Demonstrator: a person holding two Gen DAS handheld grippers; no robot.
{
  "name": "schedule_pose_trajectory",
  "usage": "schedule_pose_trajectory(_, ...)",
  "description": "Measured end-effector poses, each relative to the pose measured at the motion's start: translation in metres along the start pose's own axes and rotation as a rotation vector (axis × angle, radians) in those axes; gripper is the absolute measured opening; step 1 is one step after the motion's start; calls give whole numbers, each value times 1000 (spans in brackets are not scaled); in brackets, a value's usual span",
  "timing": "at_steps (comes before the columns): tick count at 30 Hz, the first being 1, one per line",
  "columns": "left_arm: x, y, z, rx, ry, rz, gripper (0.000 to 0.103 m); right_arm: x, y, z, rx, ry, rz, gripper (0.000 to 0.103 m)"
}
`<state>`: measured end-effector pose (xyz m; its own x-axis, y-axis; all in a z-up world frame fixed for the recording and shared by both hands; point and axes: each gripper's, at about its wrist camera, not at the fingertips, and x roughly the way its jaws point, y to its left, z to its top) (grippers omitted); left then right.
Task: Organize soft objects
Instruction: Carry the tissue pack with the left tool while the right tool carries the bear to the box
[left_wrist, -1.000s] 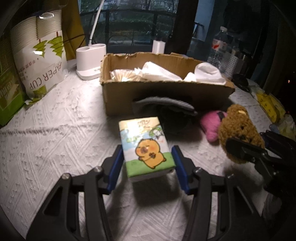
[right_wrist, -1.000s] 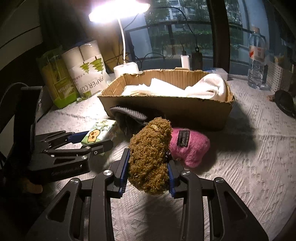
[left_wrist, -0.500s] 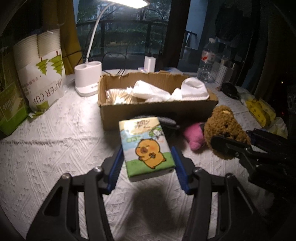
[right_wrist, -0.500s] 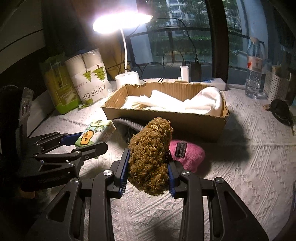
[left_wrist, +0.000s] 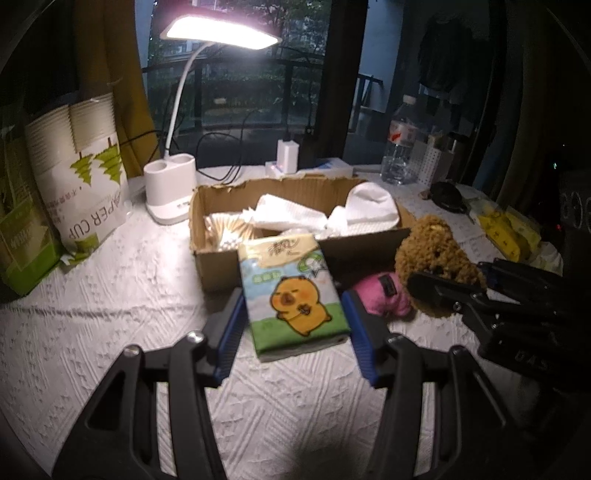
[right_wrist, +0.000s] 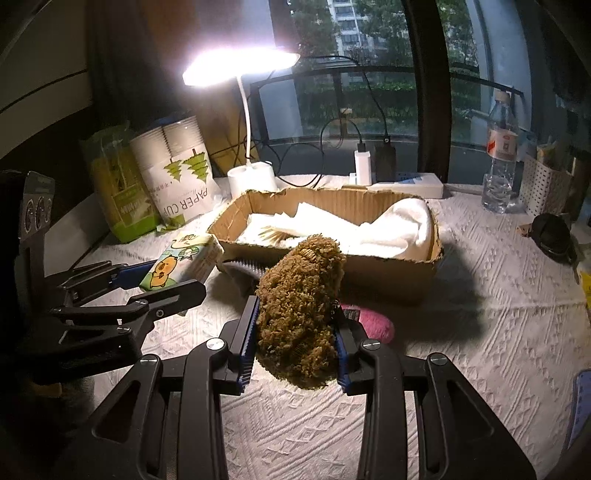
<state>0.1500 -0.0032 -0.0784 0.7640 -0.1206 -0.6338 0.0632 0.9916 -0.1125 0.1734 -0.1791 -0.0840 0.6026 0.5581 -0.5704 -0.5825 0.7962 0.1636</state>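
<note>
My left gripper (left_wrist: 291, 325) is shut on a tissue pack (left_wrist: 291, 291) with a cartoon capybara and holds it above the table in front of a cardboard box (left_wrist: 218, 266). My right gripper (right_wrist: 295, 332) is shut on a brown plush bear (right_wrist: 299, 306), lifted above the table; the bear also shows in the left wrist view (left_wrist: 432, 258). A pink plush toy (right_wrist: 373, 325) lies on the table before the box (right_wrist: 391, 280). The box holds white cloths (right_wrist: 399, 229) and tissues. A dark grey soft item (right_wrist: 240, 269) lies by the box front.
A desk lamp (right_wrist: 251, 173) and a paper cup bag (right_wrist: 181, 177) stand behind left of the box. A water bottle (right_wrist: 498, 155) stands back right. A black object (right_wrist: 550, 236) lies right. A white textured cloth (right_wrist: 498, 314) covers the table.
Both grippers have risen with their loads. The tissue pack and the bear now hang higher above the table, and the box interior shows more.
</note>
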Motion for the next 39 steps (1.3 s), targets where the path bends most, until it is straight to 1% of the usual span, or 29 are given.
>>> schedule_pose_trajectory(9, -6, -2, 14, 10, -39, -2, 54, -6, -7, 11, -1, -27, -2, 36)
schedule_pose_trajectory(20, -4, -5, 29, 20, -48, 8, 54, -7, -13, 23, -4, -51, -3, 36)
schedule_pose_trajectory(29, 3, -1, 39, 9, -63, 7, 54, 0, -17, 34, -13, -68, -17, 36)
schedule_pose_trajectory(39, 14, 9, 58, 3, -90, 4, 54, 13, -22, 50, -22, -78, -24, 36)
